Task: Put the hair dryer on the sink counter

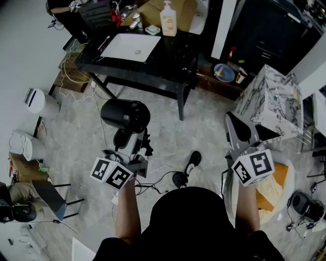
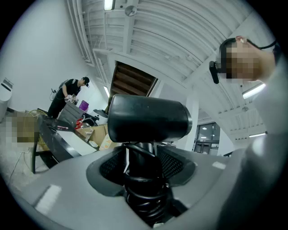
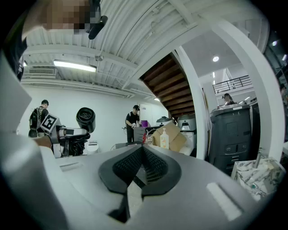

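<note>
With the left gripper (image 1: 133, 147) clamped on the handle of the hair dryer (image 1: 125, 115) at centre left and the right gripper (image 1: 237, 130) closed empty, carry it level to the sink counter (image 1: 173, 51) at upper centre.

**What We See Around the Room**

Beneath us spreads a pale marbled floor (image 1: 204, 127). At its left edge we see a white bin (image 1: 41, 103) and, just below it, a second white bin (image 1: 21, 146). Further up lies a coil of tan cord (image 1: 75, 71). A black shoe (image 1: 193, 162) shows on the floor near the middle. To the right sits a marble-patterned box (image 1: 272, 104), with a blue dish (image 1: 224, 73) near it. At the top a pump bottle (image 1: 168, 19) stands upright against a cardboard box (image 1: 153, 10). In the right gripper view we make out a person in dark clothes (image 3: 132, 122) standing far back, a tall dark cabinet (image 3: 234, 134) at the right, and a lit ceiling lamp (image 3: 74, 66).
</note>
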`<state>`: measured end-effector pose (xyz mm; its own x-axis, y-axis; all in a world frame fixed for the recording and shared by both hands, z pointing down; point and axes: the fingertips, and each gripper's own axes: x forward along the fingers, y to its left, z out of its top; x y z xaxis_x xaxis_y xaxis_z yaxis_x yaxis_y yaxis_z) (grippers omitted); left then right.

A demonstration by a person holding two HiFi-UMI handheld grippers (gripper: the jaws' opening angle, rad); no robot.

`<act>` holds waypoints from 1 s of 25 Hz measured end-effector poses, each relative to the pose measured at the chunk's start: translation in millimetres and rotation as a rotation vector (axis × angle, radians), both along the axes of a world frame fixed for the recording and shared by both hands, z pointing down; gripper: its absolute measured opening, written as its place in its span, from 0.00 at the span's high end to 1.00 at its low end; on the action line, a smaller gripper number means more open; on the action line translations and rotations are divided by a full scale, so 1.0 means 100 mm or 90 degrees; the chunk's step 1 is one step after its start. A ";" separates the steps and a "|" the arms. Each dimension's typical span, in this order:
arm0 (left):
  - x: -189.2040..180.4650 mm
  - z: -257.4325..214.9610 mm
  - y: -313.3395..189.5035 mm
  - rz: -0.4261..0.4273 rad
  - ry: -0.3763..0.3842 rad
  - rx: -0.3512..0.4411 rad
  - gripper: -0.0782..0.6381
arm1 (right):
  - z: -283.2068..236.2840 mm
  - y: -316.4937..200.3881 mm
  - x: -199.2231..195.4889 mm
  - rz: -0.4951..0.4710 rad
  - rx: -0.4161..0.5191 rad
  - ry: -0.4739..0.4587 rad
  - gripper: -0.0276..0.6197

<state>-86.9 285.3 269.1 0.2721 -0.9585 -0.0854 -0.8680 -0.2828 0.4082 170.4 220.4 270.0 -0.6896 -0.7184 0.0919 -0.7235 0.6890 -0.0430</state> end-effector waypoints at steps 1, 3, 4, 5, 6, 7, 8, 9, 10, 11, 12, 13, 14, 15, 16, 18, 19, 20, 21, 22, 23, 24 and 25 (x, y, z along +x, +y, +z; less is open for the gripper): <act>0.02 -0.01 -0.01 0.004 -0.006 0.000 0.59 | 0.00 0.01 -0.01 0.001 0.000 0.002 0.95; 0.06 -0.01 -0.01 0.013 -0.014 -0.002 0.59 | 0.00 0.03 -0.01 0.003 0.000 0.005 0.95; 0.08 -0.01 0.00 0.018 -0.016 -0.003 0.59 | 0.01 0.04 -0.01 0.004 0.001 0.007 0.95; 0.10 -0.01 0.00 0.022 -0.017 -0.004 0.59 | 0.02 0.06 -0.01 0.006 0.002 0.010 0.95; 0.11 0.00 0.01 0.024 -0.019 -0.006 0.59 | 0.02 0.08 -0.01 0.006 0.004 0.013 0.95; 0.11 0.01 0.00 0.026 -0.021 -0.008 0.59 | 0.03 0.09 -0.02 0.007 0.007 0.017 0.95; 0.12 0.02 0.00 0.028 -0.023 -0.010 0.59 | 0.03 0.10 -0.02 0.007 0.008 0.021 0.95; 0.11 0.03 -0.01 0.029 -0.025 -0.012 0.59 | 0.03 0.11 -0.03 0.008 0.009 0.023 0.95; 0.11 0.04 -0.01 0.029 -0.027 -0.014 0.59 | 0.03 0.12 -0.04 0.007 0.010 0.026 0.95; 0.12 0.05 -0.01 0.029 -0.027 -0.016 0.59 | 0.04 0.13 -0.05 0.006 0.011 0.029 0.95; 0.12 0.06 -0.01 0.029 -0.026 -0.016 0.59 | 0.05 0.13 -0.05 0.004 0.011 0.031 0.95; 0.12 0.07 -0.02 0.028 -0.024 -0.017 0.59 | 0.07 0.13 -0.06 0.003 0.010 0.033 0.95; 0.12 0.09 -0.02 0.028 -0.023 -0.019 0.59 | 0.09 0.12 -0.08 0.001 0.008 0.035 0.95; 0.12 0.10 -0.04 0.028 -0.021 -0.021 0.59 | 0.11 0.10 -0.10 -0.004 0.007 0.035 0.95; 0.13 0.12 -0.06 0.028 -0.021 -0.023 0.59 | 0.11 0.08 -0.13 -0.011 0.008 0.031 0.95; 0.12 0.15 -0.14 0.027 -0.022 -0.026 0.59 | 0.11 0.02 -0.20 -0.031 0.011 0.020 0.94; 0.11 0.16 -0.19 0.027 -0.021 -0.028 0.59 | 0.11 -0.03 -0.23 -0.038 0.011 0.017 0.94; 0.11 0.17 -0.26 0.027 -0.018 -0.030 0.59 | 0.12 -0.11 -0.25 -0.042 0.009 0.014 0.94; 0.11 0.18 -0.34 0.027 -0.015 -0.033 0.59 | 0.12 -0.20 -0.26 -0.044 0.005 0.009 0.94; 0.11 0.19 -0.43 0.027 -0.014 -0.035 0.59 | 0.13 -0.30 -0.26 -0.045 0.001 0.003 0.94; 0.12 0.20 -0.52 0.027 -0.015 -0.039 0.59 | 0.14 -0.40 -0.26 -0.046 -0.004 -0.002 0.94; 0.12 0.21 -0.60 0.026 -0.016 -0.042 0.59 | 0.14 -0.50 -0.27 -0.047 -0.009 -0.006 0.94; 0.12 0.20 -0.69 0.024 -0.017 -0.045 0.59 | 0.15 -0.61 -0.27 -0.048 -0.013 -0.009 0.94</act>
